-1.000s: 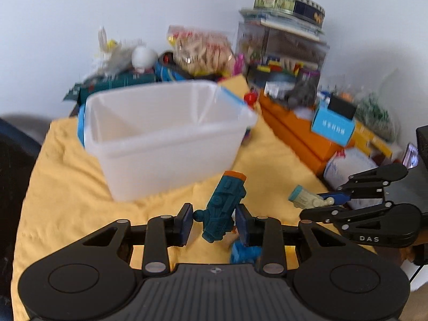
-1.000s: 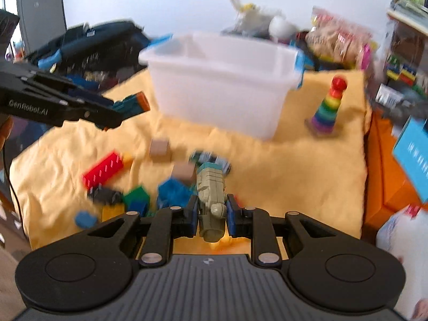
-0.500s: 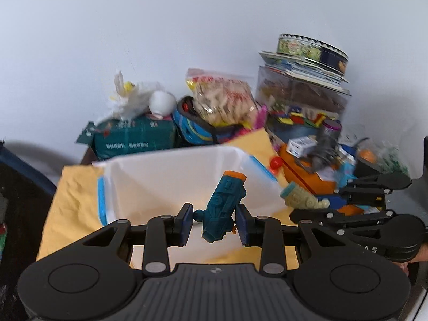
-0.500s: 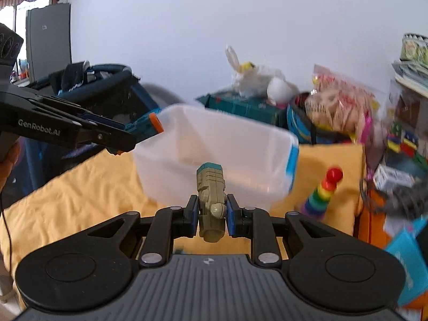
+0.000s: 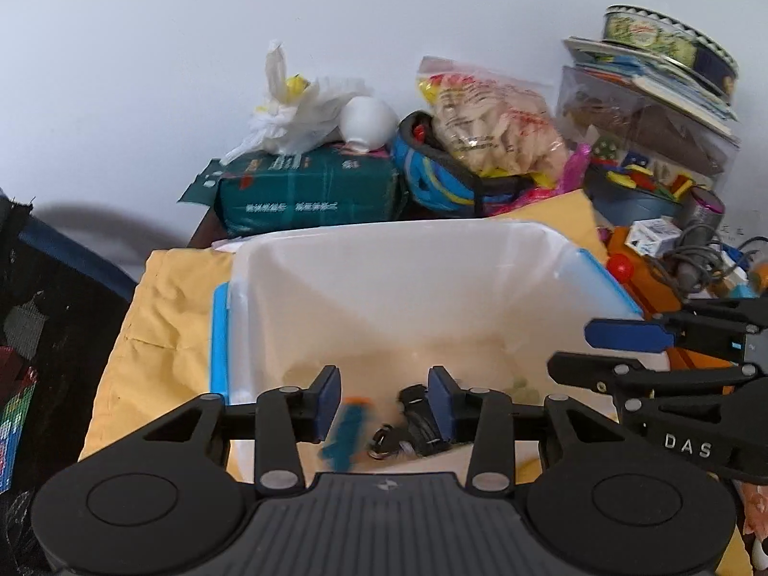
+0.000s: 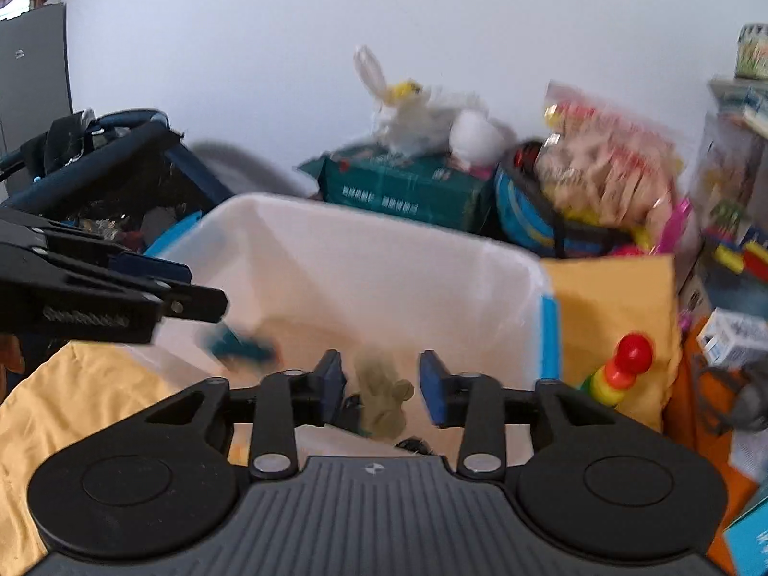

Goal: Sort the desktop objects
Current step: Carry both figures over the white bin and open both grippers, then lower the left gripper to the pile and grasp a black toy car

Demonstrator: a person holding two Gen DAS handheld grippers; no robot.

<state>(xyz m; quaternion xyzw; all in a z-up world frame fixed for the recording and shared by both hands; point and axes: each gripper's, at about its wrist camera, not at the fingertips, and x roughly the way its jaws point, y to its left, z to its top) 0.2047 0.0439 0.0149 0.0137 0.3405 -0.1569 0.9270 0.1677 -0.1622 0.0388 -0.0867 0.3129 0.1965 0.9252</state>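
Over the white plastic bin (image 5: 413, 288), the left hand-held gripper (image 5: 384, 408) is opening, its pads clear of the blurred teal toy (image 5: 348, 432) between them. The right hand-held gripper (image 6: 379, 386) is opening too, the olive toy (image 6: 384, 396) loose between its pads inside the bin. Beyond the bin lie a green package (image 5: 307, 192) and a snack bag (image 5: 494, 125).
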